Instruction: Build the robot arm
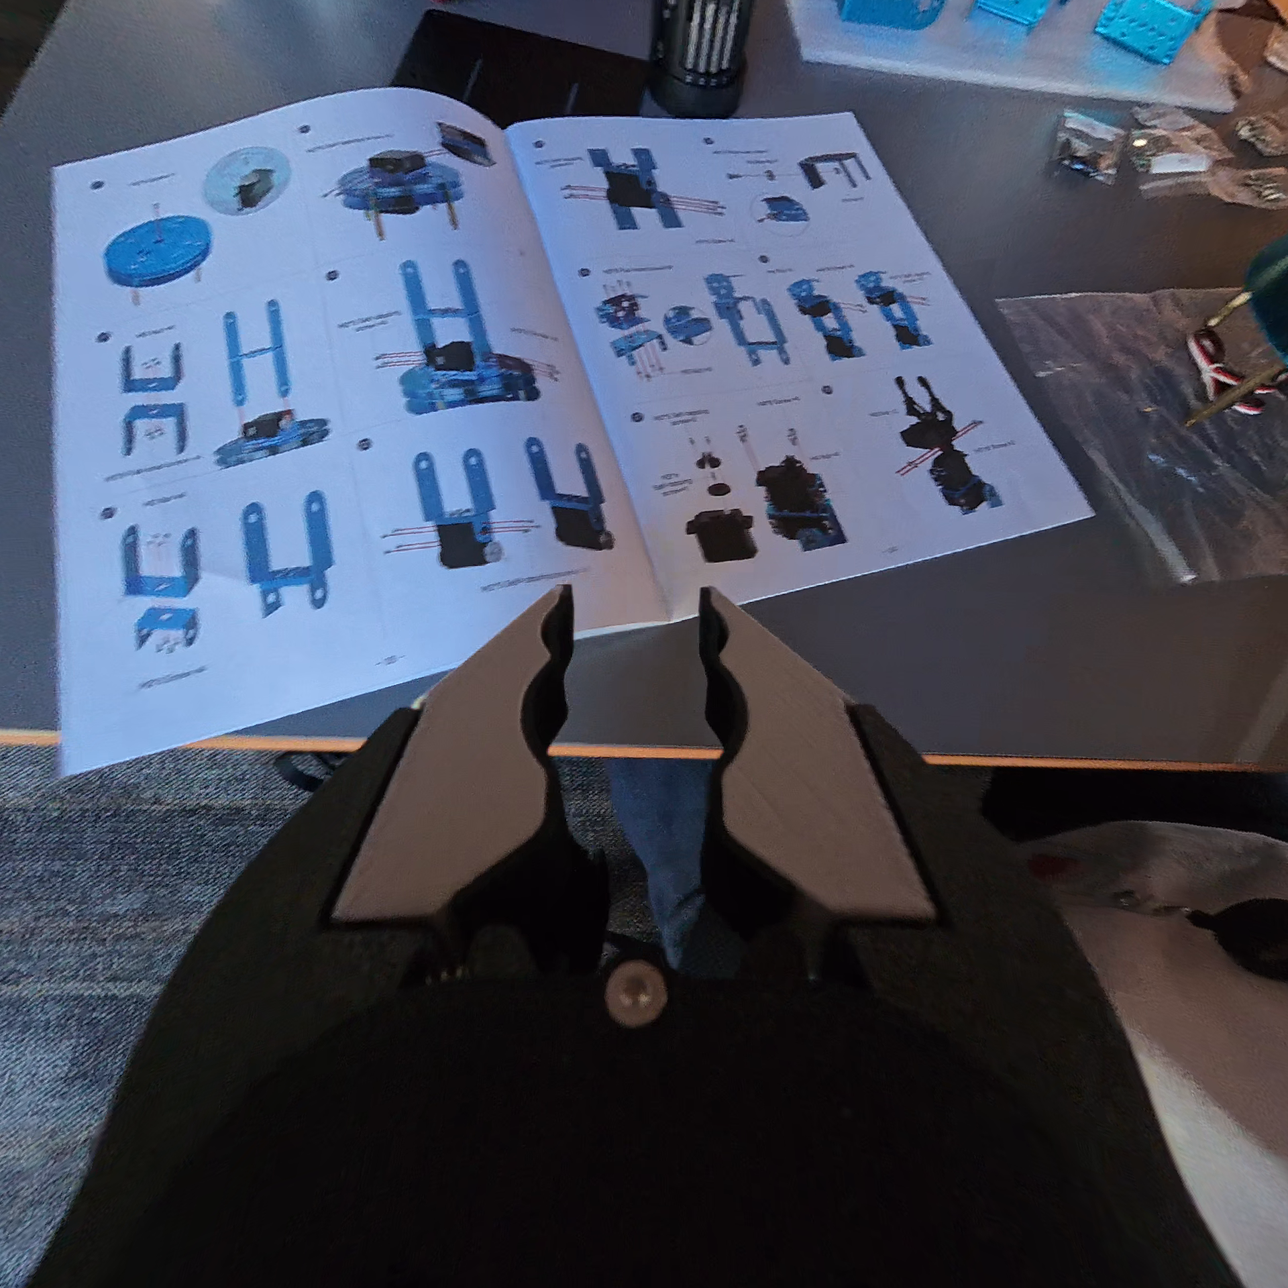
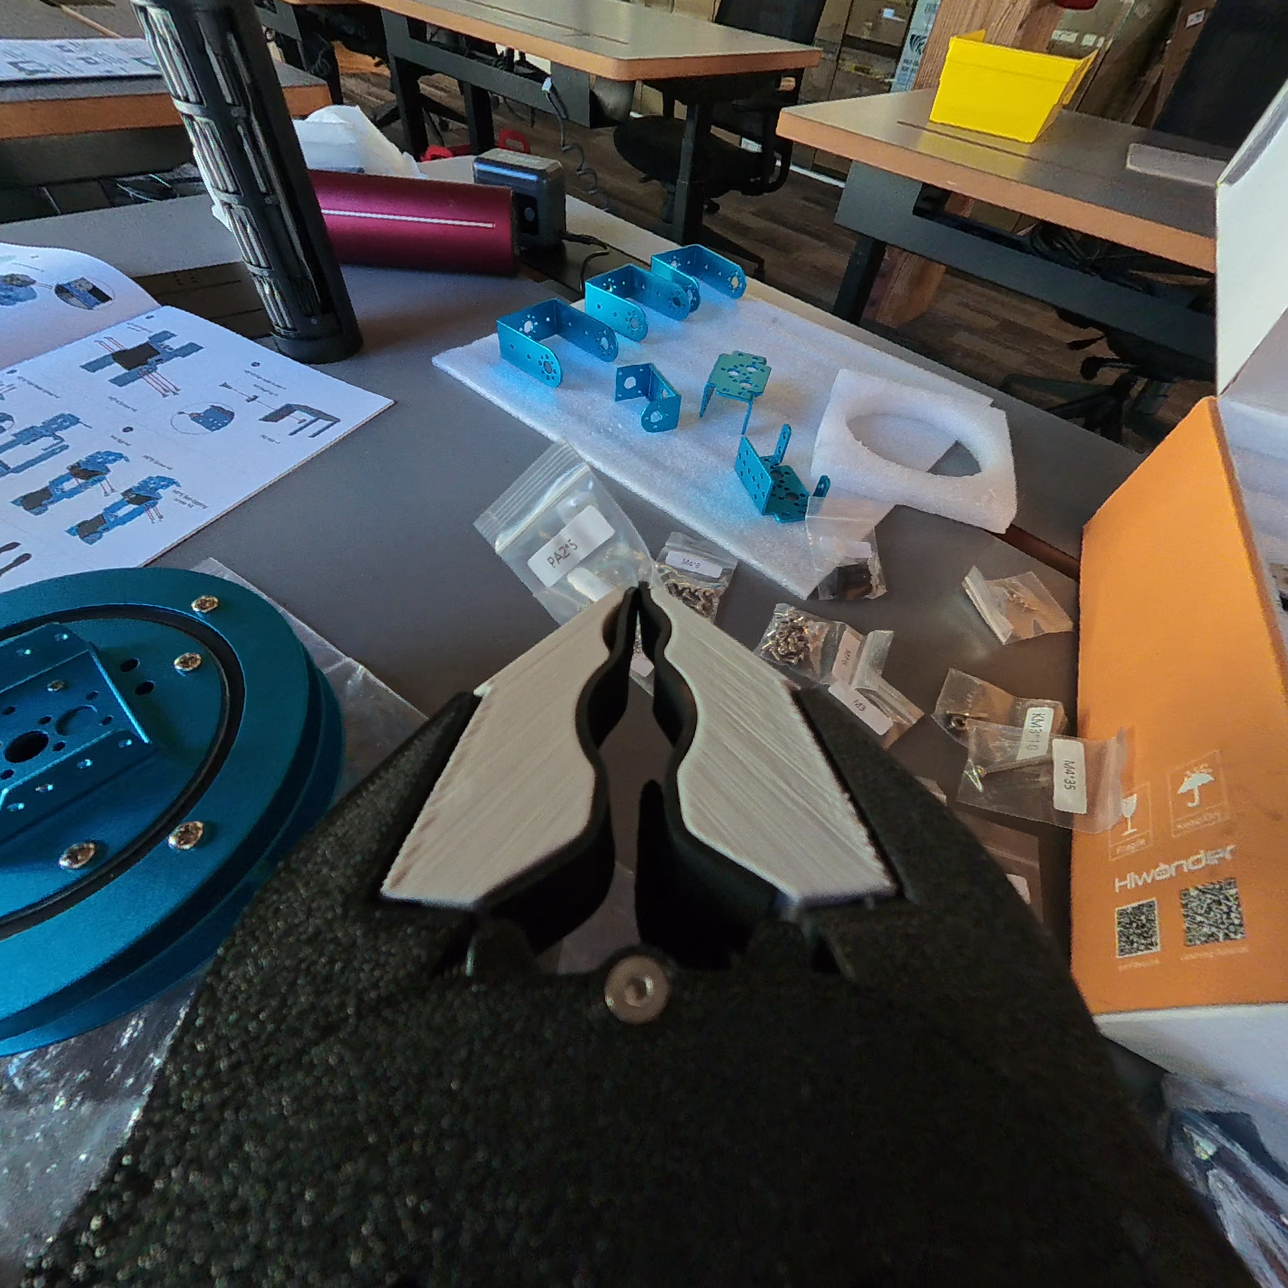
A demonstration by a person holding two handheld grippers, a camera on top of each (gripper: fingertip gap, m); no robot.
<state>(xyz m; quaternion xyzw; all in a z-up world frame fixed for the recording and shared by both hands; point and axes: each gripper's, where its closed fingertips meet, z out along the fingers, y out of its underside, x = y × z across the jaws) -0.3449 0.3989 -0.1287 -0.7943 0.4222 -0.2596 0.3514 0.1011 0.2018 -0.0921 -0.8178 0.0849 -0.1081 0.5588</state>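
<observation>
My left gripper (image 1: pixel 635 592) is open and empty, held over the near edge of a grey table, its tips just above the lower edge of an open assembly booklet (image 1: pixel 446 390) with blue part drawings. My right gripper (image 2: pixel 640 592) is shut with nothing between its tips, held above the table near small clear bags of screws (image 2: pixel 697 575). A round blue metal base (image 2: pixel 132 780) with a square bracket on top sits at its left. Several blue metal brackets (image 2: pixel 557 341) lie on a white foam sheet (image 2: pixel 669 446) farther off. The booklet also shows in the right wrist view (image 2: pixel 139 446).
An orange and white box (image 2: pixel 1178 732) stands at the right. A white foam ring piece (image 2: pixel 913 446), a black cylinder (image 2: pixel 251 181), a red tube (image 2: pixel 418 219) and a clear plastic bag (image 1: pixel 1143 432) lie on the table. A person's light sleeve (image 1: pixel 1185 976) shows at lower right. The left gripper's tips are roughly 50 cm from the right gripper's. Both grippers' tips are roughly 35 cm from the black cylinder (image 2: pixel 251 181).
</observation>
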